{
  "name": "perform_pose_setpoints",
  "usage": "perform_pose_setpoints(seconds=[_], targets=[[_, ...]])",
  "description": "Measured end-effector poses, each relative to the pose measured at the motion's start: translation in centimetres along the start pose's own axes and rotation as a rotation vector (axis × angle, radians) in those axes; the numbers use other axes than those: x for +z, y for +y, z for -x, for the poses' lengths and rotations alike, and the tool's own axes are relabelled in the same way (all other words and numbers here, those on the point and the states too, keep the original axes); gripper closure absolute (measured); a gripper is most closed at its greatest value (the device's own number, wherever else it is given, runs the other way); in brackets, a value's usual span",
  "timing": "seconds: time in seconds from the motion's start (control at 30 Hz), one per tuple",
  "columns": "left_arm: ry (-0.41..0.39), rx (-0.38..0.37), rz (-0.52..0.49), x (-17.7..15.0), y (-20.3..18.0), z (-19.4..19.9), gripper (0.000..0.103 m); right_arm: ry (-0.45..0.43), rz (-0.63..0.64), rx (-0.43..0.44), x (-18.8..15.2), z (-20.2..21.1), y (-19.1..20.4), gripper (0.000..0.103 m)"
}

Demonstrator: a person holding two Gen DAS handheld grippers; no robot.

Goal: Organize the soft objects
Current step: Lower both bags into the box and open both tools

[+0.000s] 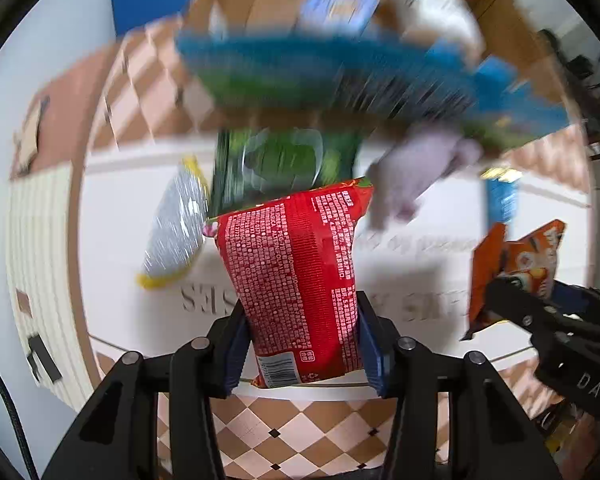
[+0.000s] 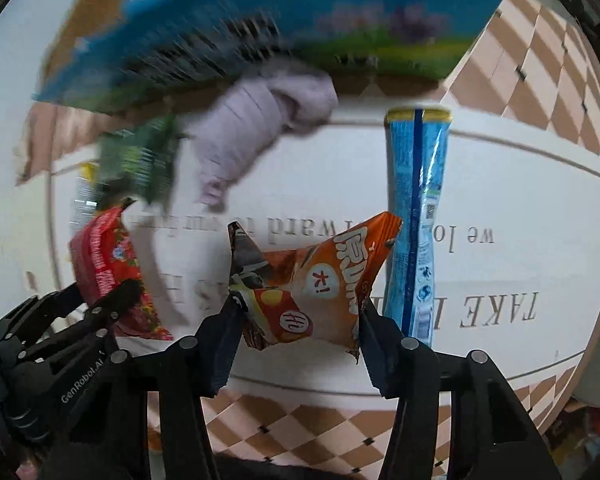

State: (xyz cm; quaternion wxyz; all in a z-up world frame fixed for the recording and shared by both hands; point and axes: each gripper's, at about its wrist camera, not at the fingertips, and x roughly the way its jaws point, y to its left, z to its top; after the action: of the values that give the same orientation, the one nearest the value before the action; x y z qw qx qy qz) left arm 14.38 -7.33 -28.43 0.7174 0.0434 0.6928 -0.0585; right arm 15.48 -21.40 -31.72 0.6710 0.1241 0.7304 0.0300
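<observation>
My left gripper (image 1: 302, 344) is shut on a red snack bag (image 1: 296, 280), held upright above the white mat (image 1: 420, 280); the same bag shows in the right wrist view (image 2: 108, 272). My right gripper (image 2: 298, 328) is shut on an orange snack bag (image 2: 320, 280), which also shows in the left wrist view (image 1: 516, 268). On the mat lie a lilac soft toy (image 2: 256, 136), a green bag (image 1: 284, 164), a silver and yellow bag (image 1: 176, 224) and a blue bag (image 2: 416, 220). Much of the scene is blurred.
A large blue and green pack (image 1: 340, 76) lies beyond the mat, before an open cardboard box (image 1: 500, 12) holding a blue carton (image 1: 340, 4). The mat lies on a checkered cloth (image 1: 300, 432). The two grippers are close side by side.
</observation>
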Motion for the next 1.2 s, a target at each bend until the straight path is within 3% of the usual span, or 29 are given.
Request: perform_pose_setpoints(seconds=[0.07, 0.27, 0.4, 0.53, 0.8, 0.83, 1.0, 1.2], targets=[[-0.056, -0.024, -0.017, 0.7, -0.5, 3.0, 0.058, -0.045, 0.011, 0.037, -0.1, 3.0, 0.4, 0.047], [-0.147, -0.078, -0.060, 8.5, 0.7, 9.3, 0.058, -0.176, 0.056, 0.110, 2.5, 12.3, 2.3, 0.047], [-0.129, -0.063, -0.053, 15.5, 1.7, 10.2, 0.058, -0.221, 0.066, 0.109, 6.1, 15.0, 3.4, 0.047], [-0.041, -0.054, -0.050, 19.2, 2.3, 7.5, 0.058, -0.212, 0.023, 0.111, 10.9, 14.6, 3.3, 0.047], [0.132, -0.018, -0.102, 24.9, 1.2, 1.0, 0.062, -0.117, -0.035, 0.105, 17.8, 8.6, 3.3, 0.047], [0.152, -0.021, -0.102, 25.2, 1.1, 0.3, 0.067, -0.100, -0.036, 0.098, 18.5, 7.7, 3.4, 0.047], [0.223, -0.012, -0.103, 26.0, 1.0, -3.0, 0.067, -0.035, -0.035, 0.040, 20.5, 3.8, 3.2, 0.047], [0.253, 0.001, -0.100, 25.0, 1.5, -5.0, 0.067, 0.029, -0.046, 0.007, 21.5, 0.4, 2.4, 0.047]])
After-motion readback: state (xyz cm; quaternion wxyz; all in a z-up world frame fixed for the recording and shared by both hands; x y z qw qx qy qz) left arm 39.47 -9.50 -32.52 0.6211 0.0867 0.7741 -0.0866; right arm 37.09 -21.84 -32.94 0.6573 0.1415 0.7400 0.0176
